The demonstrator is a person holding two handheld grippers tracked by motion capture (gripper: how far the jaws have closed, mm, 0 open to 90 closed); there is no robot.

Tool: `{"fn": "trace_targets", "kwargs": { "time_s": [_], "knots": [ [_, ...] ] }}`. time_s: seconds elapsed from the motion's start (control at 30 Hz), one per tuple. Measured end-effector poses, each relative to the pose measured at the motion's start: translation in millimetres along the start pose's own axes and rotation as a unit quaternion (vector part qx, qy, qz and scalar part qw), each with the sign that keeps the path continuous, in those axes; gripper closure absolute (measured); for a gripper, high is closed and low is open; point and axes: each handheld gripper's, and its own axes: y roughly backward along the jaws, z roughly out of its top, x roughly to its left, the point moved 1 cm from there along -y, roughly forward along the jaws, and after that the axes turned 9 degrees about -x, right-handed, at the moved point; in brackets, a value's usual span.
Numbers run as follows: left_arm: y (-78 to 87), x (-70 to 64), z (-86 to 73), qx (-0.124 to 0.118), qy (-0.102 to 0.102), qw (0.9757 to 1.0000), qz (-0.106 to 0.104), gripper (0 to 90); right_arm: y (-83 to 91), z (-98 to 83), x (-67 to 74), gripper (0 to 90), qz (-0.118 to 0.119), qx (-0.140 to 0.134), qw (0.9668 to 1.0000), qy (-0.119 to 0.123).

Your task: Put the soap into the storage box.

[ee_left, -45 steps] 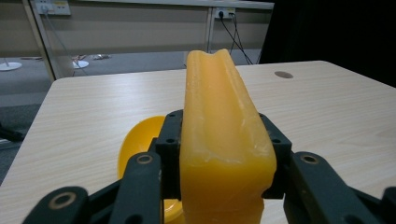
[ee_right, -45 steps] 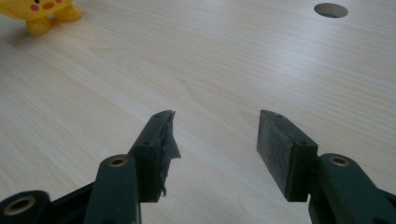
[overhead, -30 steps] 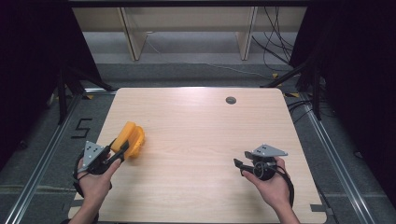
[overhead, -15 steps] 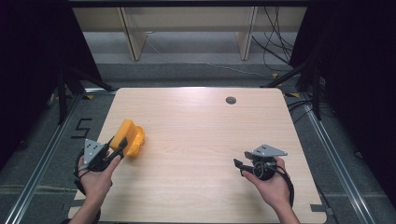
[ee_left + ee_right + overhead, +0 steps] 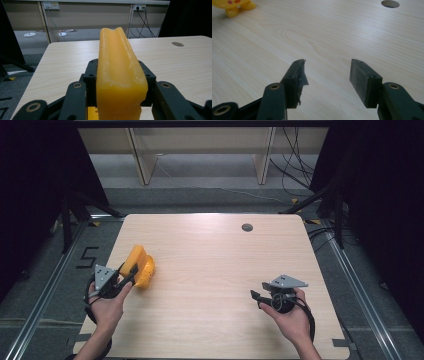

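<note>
Yellow toy (image 5: pixel 138 266): near left of table (image 5: pixel 210 270), clamped in left gripper (image 5: pixel 125 277). Right gripper (image 5: pixel 256 297): near right, jaws wide, nothing between them.

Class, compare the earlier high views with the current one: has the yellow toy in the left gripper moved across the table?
Yes, slightly. The yellow toy, clamped in the left gripper, has slid toward the table's near edge, farther from the round hole.
</note>
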Motion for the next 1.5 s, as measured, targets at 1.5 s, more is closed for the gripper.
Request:
{"fn": "trace_targets", "kwargs": {
  "time_s": [1.5],
  "knots": [
    [-24.9, 1.8, -20.2, 0.031, -0.005, 0.9994, 0.011, 60.3, -1.7, -1.6, 0.5, 46.0, 0.012, 0.015, 0.9998, 0.001]
  ]
}}
